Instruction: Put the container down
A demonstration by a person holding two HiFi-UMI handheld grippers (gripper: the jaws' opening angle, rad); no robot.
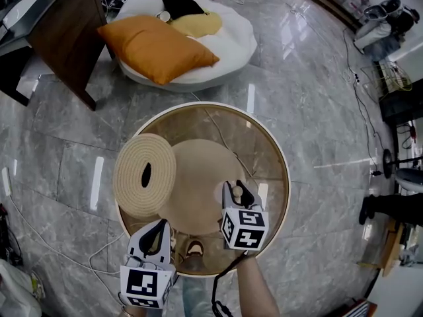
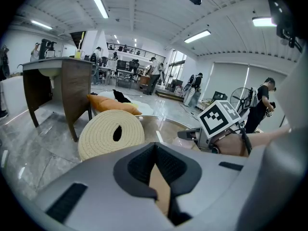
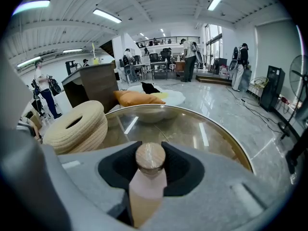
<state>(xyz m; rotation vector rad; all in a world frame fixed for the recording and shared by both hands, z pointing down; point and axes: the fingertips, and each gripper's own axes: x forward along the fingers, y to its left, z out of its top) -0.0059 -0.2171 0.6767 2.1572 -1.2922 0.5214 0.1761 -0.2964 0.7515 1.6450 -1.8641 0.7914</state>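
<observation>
1. Jaws of the right gripper point(image 3: 150, 149) are clamped on the container point(image 3: 147, 186), a small frosted bottle with a wooden lid, held upright near its top. The left gripper point(image 2: 155, 150) has its jaws closed together with nothing between them.
2. The container hangs over the right edge of the tan mat point(image 1: 198, 177). No view shows its base, so I cannot tell whether it already touches.
3. Lower it straight down without tilting until the base bears fully.
4. A base half on the mat and half off it would likely rock, so aim a little inward from that right edge.
5. Once it stands, part the jaws evenly, then draw back along their own line so neither pad drags the lid.
6. The woven ring point(image 1: 144, 175) lies on the mat's left edge, well apart from the container, and should not interfere.
7. The left gripper sits off the mat's near edge. It has no part in this step and is best left there.
</observation>
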